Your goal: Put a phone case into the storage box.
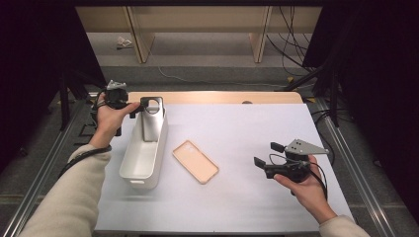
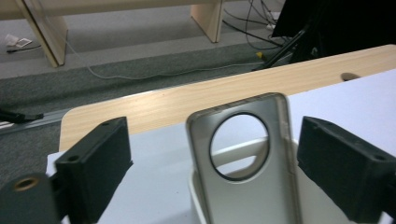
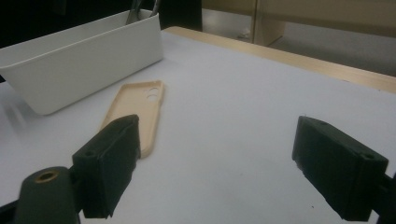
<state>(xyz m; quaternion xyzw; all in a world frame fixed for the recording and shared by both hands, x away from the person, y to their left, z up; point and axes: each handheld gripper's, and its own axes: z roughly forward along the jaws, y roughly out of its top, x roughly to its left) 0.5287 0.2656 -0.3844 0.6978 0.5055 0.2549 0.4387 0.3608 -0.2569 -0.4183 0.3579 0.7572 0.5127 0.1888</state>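
Between our left gripper's (image 2: 219, 168) parted jaws the grey phone case (image 2: 245, 163) leans in the bin (image 1: 143, 153); we back out straight, right gripper (image 1: 269, 155) jaws apart.

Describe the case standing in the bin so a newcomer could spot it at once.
Start at the long white bin on the left of the white table. At its far end, a grey phone case stands upright, between the open jaws of the left hand-held gripper. Its large round camera cutout sets it apart from the tan phone case, which lies flat on the table.
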